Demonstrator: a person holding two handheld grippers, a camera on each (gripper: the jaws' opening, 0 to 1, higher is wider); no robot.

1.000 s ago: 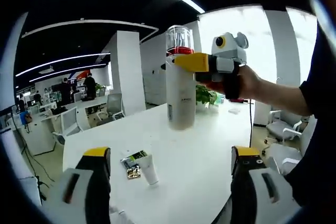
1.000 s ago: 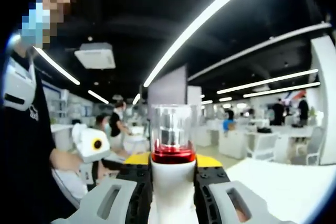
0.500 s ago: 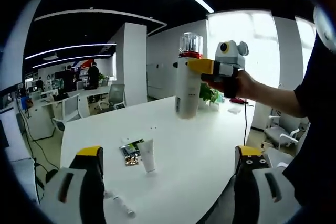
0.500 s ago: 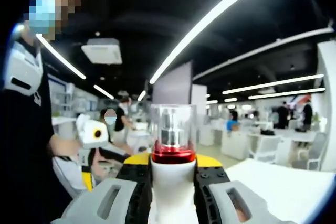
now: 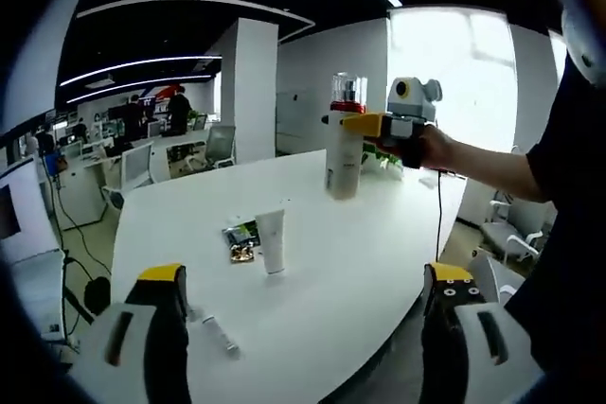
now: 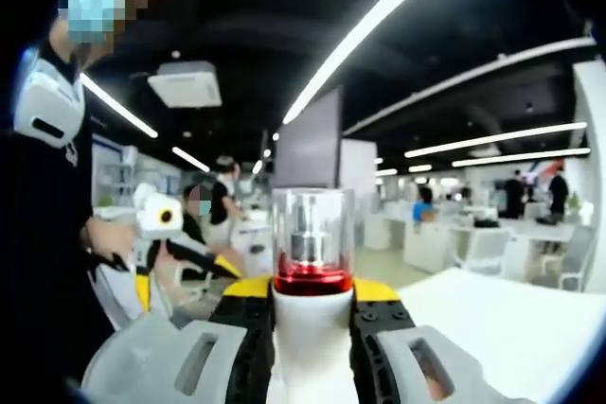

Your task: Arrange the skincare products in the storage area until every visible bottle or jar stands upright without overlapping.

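no text, label or number can be read. the white pump bottle [image 5: 343, 150] carries a small dark mark low on its body, too small to make out; the packet [image 5: 242, 239] beside it on the bench [image 5: 322, 272] is likewise illegible.

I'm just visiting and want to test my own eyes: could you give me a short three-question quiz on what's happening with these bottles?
1. True or false: the right gripper is shut on the tall white bottle.
2. How does the white tube sit on the table: A) upright, B) lying flat, C) held by the left gripper?
3. Fill in: the tall white bottle's clear cap sits above a ____ collar.

Key: 1 true. 2 B. 3 red, plain in the right gripper view.
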